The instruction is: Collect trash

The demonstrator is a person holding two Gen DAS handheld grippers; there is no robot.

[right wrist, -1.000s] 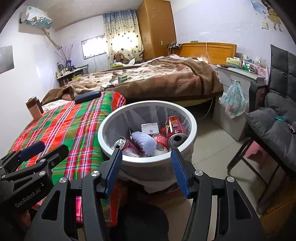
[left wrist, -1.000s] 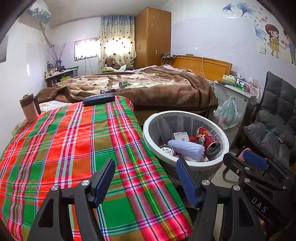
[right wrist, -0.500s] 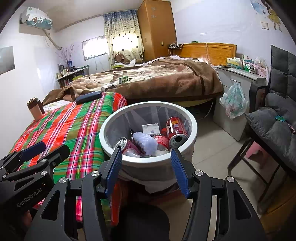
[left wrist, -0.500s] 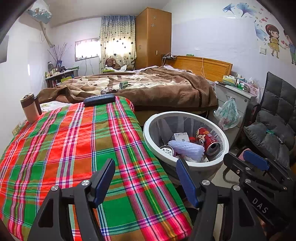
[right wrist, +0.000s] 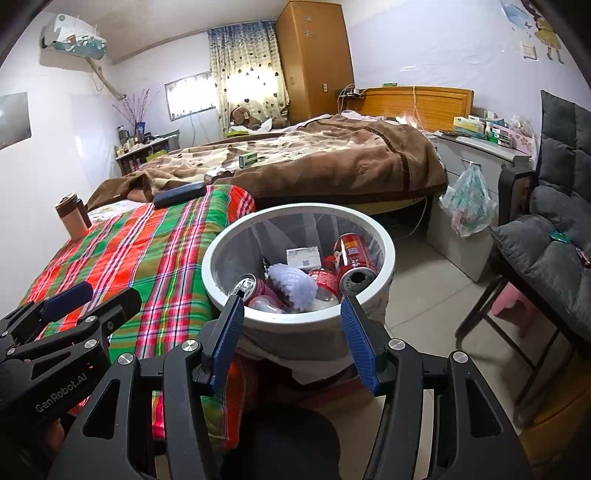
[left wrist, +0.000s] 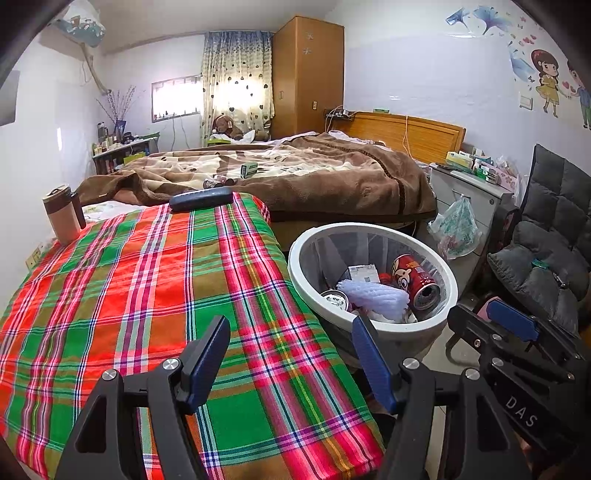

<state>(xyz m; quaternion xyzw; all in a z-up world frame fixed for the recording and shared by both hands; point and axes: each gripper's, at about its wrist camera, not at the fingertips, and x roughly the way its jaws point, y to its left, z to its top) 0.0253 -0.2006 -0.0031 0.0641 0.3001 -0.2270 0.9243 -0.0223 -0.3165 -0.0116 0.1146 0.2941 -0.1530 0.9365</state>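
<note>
Nothing moved in the last second. Plaid cloth (left wrist: 147, 295) shows no trash (case, tumbler remain). White bin (right wrist: 221, 254) beside it holds red can (right wrist: 354, 258), foam. Left gripper (left wrist: 290, 354) and right gripper (right wrist: 291, 332) gape, empty. Likely finished.

Bedroom, white walls. Far wall: small window (left wrist: 176, 96) glowing with daylight, heart-print curtain (left wrist: 238, 79) beside it, tall wooden wardrobe (left wrist: 307, 75) at the corner. Air conditioner (right wrist: 73, 36) high on left wall. Cartoon wall stickers (left wrist: 552, 83) on right wall. Bed with wooden headboard (left wrist: 417, 131) and brown blanket (left wrist: 332, 177). Grey bedside cabinet (right wrist: 476, 173), cluttered on top, plastic bag (right wrist: 469, 205) hanging from it. Dark padded chair (right wrist: 554, 236) at right. Pale tiled floor (right wrist: 428, 291). Plaid-covered surface (left wrist: 147, 295) in foreground.
</note>
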